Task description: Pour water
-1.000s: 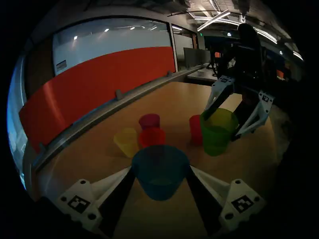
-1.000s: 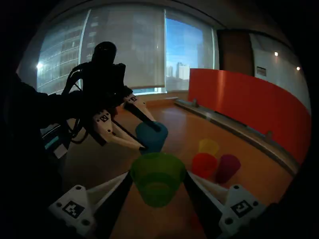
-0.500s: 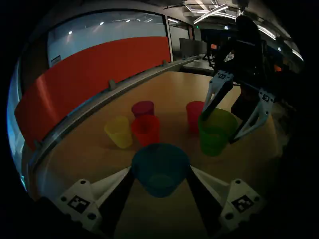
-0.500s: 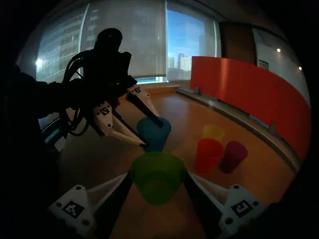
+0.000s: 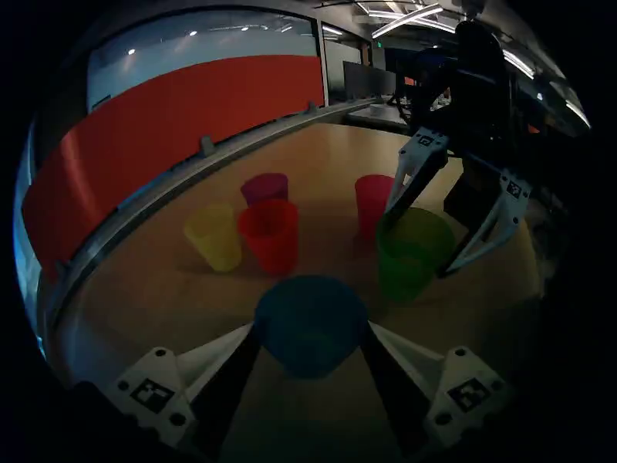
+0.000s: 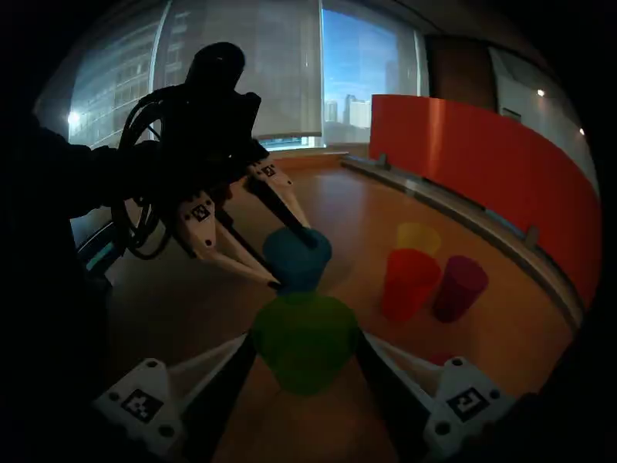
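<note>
Lifting higher, left tongs (image 5: 310, 333) gripping blue cup (image 5: 311, 316), right tongs (image 6: 306, 341) gripping green cup (image 6: 305, 355)

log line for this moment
left gripper: shut on blue cup | right gripper: shut on green cup | table: yellow cup, red cup, purple cup, pink cup | held cups upright

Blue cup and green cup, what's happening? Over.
Left gripper shut on blue cup. Right gripper shut on green cup. Both cups roughly upright, nothing pouring. Four more cups stand on the table, off to the side.
</note>
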A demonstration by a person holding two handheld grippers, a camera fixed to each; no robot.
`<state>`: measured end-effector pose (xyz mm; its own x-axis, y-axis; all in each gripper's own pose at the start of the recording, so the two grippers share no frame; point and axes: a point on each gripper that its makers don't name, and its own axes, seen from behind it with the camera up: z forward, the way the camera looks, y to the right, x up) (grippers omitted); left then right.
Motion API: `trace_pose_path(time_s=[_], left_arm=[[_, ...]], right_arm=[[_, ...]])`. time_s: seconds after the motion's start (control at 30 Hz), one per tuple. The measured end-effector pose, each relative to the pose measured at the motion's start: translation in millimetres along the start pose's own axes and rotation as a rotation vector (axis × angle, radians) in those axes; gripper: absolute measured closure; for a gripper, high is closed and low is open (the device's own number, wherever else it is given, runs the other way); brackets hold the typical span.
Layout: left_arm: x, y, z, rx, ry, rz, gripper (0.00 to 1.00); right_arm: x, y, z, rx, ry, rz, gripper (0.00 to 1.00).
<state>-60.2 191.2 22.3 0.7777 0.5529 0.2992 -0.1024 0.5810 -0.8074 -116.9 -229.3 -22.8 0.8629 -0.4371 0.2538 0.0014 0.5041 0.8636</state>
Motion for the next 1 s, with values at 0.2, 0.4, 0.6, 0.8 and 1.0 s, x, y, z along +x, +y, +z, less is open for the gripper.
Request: trace_pose_path(time_s=[0.2, 0.4, 0.6, 0.8, 1.0], left_arm=[[-7, 0.4, 6.7, -0.001, -0.005, -0.010, 0.13], [-11, 0.3, 10.4, -0.007, -0.005, -0.024, 0.13], [-14, 1.3, 9.2, -0.017, -0.003, -0.035, 0.13], [-20, -0.2, 7.5, -0.021, -0.012, -0.044, 0.13], [-22, 0.7, 8.0, -0.022, -0.014, -0.041, 0.13]], right_arm=[[-6, 3, 3.0, -0.007, -0.008, 0.004, 0.08], [-10, 5, 4.9, -0.010, -0.015, 0.008, 0.08], [-14, 6, 6.6, -0.012, -0.024, 0.008, 0.08], [-16, 6, 8.1, -0.017, -0.030, 0.003, 0.08], [-22, 7, 10.9, -0.025, -0.036, 0.007, 0.08]])
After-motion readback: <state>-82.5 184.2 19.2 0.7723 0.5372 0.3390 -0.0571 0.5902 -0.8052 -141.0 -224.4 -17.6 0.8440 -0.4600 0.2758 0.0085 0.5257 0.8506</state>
